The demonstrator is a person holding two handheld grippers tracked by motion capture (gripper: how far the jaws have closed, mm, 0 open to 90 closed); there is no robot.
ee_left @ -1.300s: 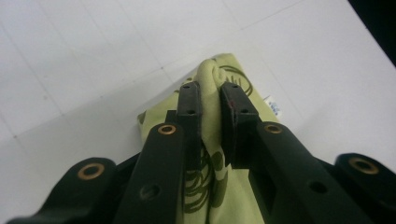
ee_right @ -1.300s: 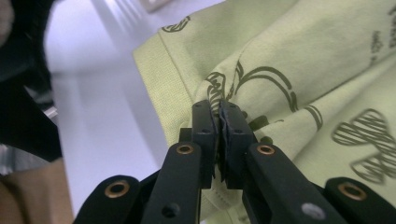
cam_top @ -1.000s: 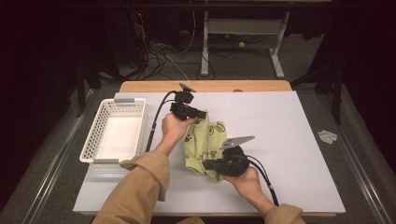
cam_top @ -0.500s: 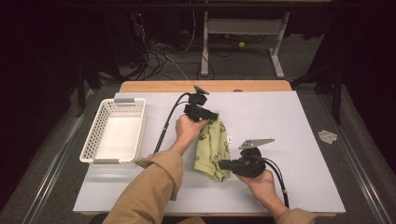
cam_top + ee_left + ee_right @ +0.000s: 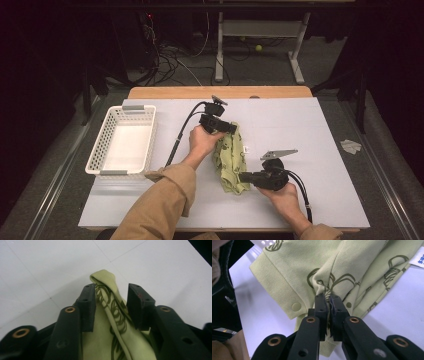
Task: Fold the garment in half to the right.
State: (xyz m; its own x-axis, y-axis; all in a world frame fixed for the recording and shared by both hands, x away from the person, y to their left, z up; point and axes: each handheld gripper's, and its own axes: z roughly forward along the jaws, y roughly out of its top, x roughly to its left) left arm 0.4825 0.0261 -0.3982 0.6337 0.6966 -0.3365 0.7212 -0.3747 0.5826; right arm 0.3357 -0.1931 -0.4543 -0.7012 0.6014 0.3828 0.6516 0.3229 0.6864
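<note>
A pale green garment (image 5: 231, 160) with a dark print lies folded into a narrow strip on the white table (image 5: 305, 125). My left gripper (image 5: 232, 127) sits at its far end. In the left gripper view its jaws (image 5: 111, 290) have just been opening and stand apart, with a loose fold of the garment (image 5: 110, 307) between the pads. My right gripper (image 5: 241, 176) is at the near end. In the right gripper view it (image 5: 328, 298) is shut on a bunched pinch of the garment (image 5: 352, 262), beside a snap button (image 5: 296, 306).
A white mesh basket (image 5: 95, 155) stands at the table's left side, nothing visible inside. A white label (image 5: 246, 149) sticks out of the garment's right edge. Cables trail from both grippers. A crumpled paper (image 5: 350, 146) lies on the floor past the table's right edge.
Both hands have carried the garment to the right, and it has gone from a wide crumple to a narrow strip. The left jaws have opened off the cloth.
</note>
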